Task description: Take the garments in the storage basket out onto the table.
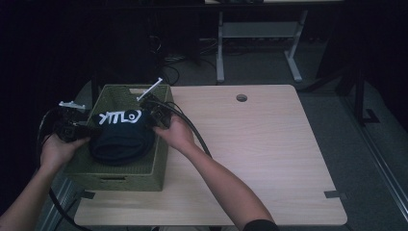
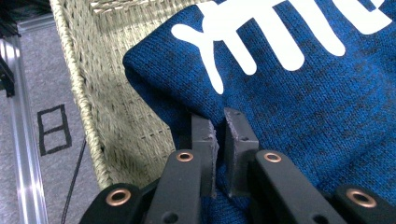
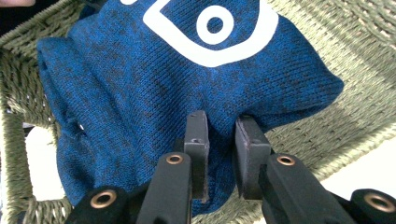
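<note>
Folded blue knit garment (image 1: pixel 121 137) with white lettering being held over the green woven basket (image 1: pixel 115 179) at the bench's (image 1: pixel 269 159) left edge, one side being pinched by the left gripper (image 2: pixel 219 122), fingers narrow, the opposite side being clamped by the right gripper (image 3: pixel 220 125).

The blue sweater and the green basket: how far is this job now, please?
Done: the folded blue sweater already sits within the walls of the green woven basket. In hand: the left gripper pinches its edge, the right gripper grips a fold on the opposite side. Left: probably letting go and pulling both grippers clear, though whether the sweater fully rests on the basket floor I cannot tell.
</note>
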A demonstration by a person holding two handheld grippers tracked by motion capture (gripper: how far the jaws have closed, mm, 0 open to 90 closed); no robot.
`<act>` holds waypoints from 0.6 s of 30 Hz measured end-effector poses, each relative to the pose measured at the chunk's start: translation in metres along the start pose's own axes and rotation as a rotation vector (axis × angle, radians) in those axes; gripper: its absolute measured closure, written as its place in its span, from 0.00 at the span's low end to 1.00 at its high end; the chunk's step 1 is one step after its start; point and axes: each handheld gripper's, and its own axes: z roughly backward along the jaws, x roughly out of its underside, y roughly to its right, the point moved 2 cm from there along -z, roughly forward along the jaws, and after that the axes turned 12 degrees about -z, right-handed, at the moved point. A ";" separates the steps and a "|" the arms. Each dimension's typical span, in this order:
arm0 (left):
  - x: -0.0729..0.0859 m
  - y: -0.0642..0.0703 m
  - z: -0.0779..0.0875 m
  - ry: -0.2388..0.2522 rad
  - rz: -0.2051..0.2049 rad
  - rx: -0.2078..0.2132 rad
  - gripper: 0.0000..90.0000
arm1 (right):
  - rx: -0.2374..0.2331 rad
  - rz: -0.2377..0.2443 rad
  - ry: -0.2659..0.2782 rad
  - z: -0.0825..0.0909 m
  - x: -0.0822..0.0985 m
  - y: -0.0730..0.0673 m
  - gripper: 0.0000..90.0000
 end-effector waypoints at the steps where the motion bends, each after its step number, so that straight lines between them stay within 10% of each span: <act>1: 0.000 0.000 -0.001 -0.003 0.000 -0.001 0.94 | -0.002 0.003 -0.001 -0.001 0.000 0.001 0.85; 18: 0.003 0.001 -0.020 -0.072 -0.025 -0.027 0.93 | 0.020 -0.012 -0.035 -0.022 0.007 0.009 0.84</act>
